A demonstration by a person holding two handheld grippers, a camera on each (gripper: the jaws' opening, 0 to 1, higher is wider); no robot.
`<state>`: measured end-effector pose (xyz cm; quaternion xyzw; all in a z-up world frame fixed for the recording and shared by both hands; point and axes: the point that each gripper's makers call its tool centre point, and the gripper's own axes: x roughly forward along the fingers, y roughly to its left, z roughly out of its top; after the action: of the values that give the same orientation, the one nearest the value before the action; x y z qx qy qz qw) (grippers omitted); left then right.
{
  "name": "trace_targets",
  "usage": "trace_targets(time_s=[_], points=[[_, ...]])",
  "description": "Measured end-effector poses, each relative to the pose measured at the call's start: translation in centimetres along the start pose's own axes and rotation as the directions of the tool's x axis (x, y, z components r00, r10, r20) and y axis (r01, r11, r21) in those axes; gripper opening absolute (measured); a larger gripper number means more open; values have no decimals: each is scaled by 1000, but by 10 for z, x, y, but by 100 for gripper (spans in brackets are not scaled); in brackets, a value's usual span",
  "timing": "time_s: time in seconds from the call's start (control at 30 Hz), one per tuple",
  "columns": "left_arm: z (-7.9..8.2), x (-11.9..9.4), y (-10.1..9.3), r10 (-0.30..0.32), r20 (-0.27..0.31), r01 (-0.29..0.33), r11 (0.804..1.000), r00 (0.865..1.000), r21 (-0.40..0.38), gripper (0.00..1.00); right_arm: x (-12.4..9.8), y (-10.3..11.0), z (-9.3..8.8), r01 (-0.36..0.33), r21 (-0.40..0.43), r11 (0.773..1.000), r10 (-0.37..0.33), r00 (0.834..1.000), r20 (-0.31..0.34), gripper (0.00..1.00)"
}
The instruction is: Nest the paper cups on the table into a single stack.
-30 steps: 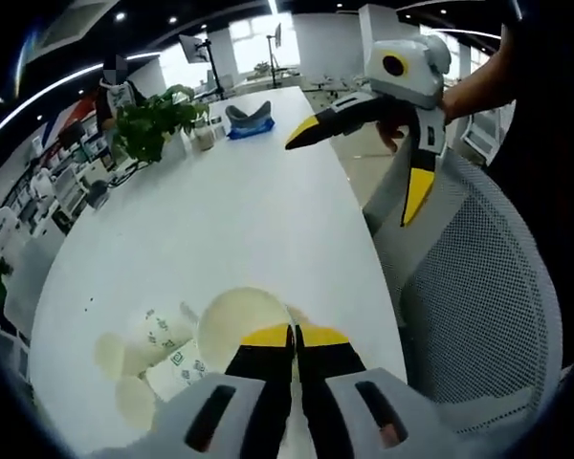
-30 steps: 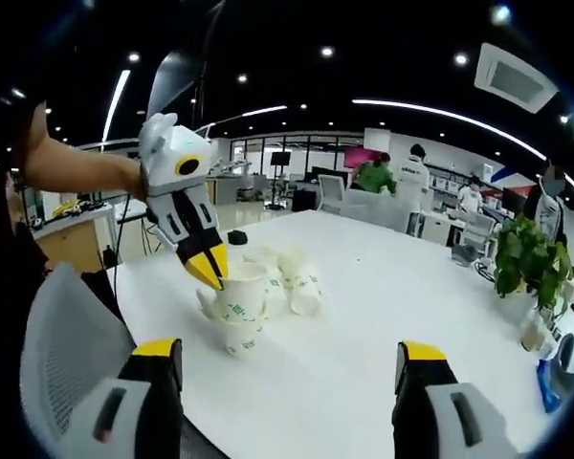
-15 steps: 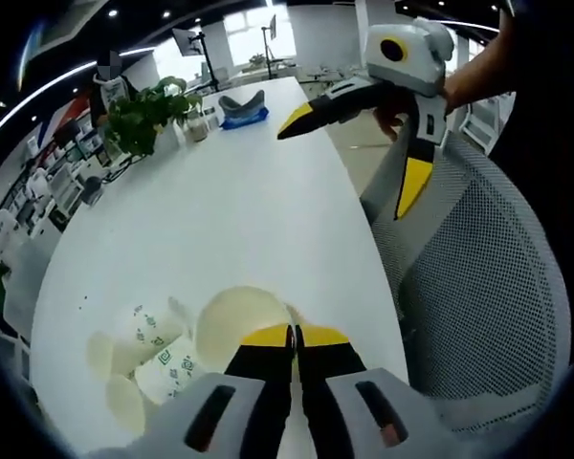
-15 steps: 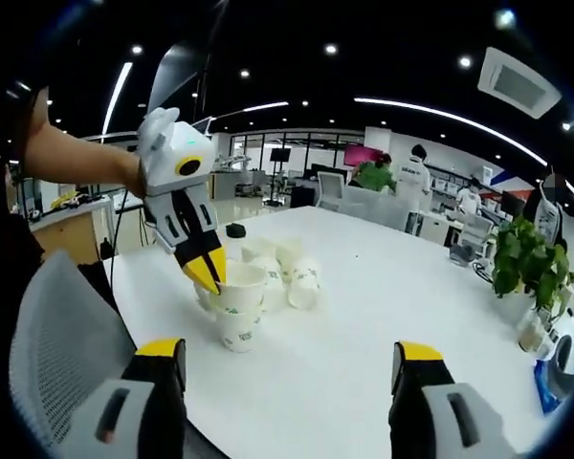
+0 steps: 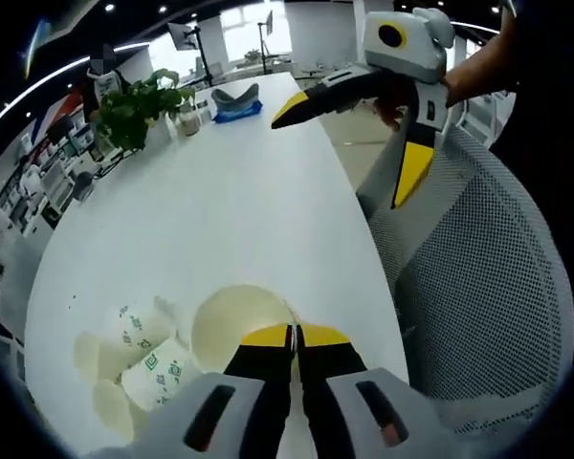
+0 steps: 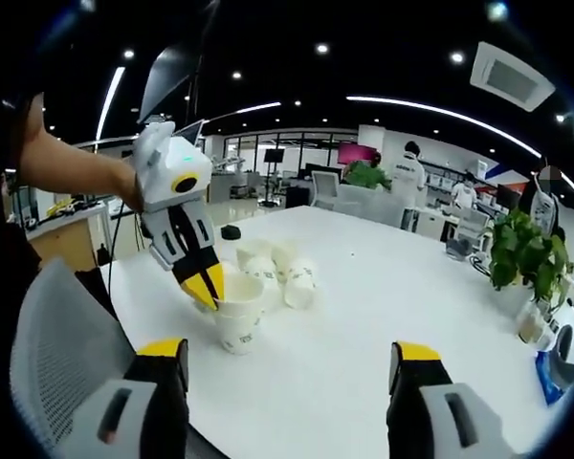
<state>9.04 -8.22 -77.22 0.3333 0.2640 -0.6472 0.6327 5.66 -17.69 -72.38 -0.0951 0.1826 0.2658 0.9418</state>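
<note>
White and wide, the surface (image 6: pixel 364 316) sits in an open office lit by ceiling strips, with a potted plant (image 6: pixel 521 258) near its far end and a mesh chair back (image 5: pixel 478 277) just beside its edge. In the right gripper view, the left gripper (image 6: pixel 207 287) has its yellow-tipped fingers closed on the rim of the top cup (image 6: pixel 237 295), which sits nested in an upright cup (image 6: pixel 239 330) standing on the surface. Behind these lie several loose cups (image 6: pixel 292 277), some on their sides, close together. In the left gripper view, the top cup's mouth shows just beside the closed fingers (image 5: pixel 268 337). The right gripper (image 5: pixel 364 129) hangs above the surface edge with its fingers spread wide apart, holding nothing.
</note>
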Motion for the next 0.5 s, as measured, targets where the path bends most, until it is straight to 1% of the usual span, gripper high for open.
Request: trace_targets(time_s=[0.23, 0.5], points=[[4, 3, -1, -17, 17, 18, 1000, 1000, -25, 0, 0, -1, -1, 7, 2, 1000, -7, 1000, -1, 87], [5, 3, -2, -31, 15, 31, 999, 999, -31, 0, 1, -2, -3, 7, 6, 1000, -7, 1000, 0, 87]])
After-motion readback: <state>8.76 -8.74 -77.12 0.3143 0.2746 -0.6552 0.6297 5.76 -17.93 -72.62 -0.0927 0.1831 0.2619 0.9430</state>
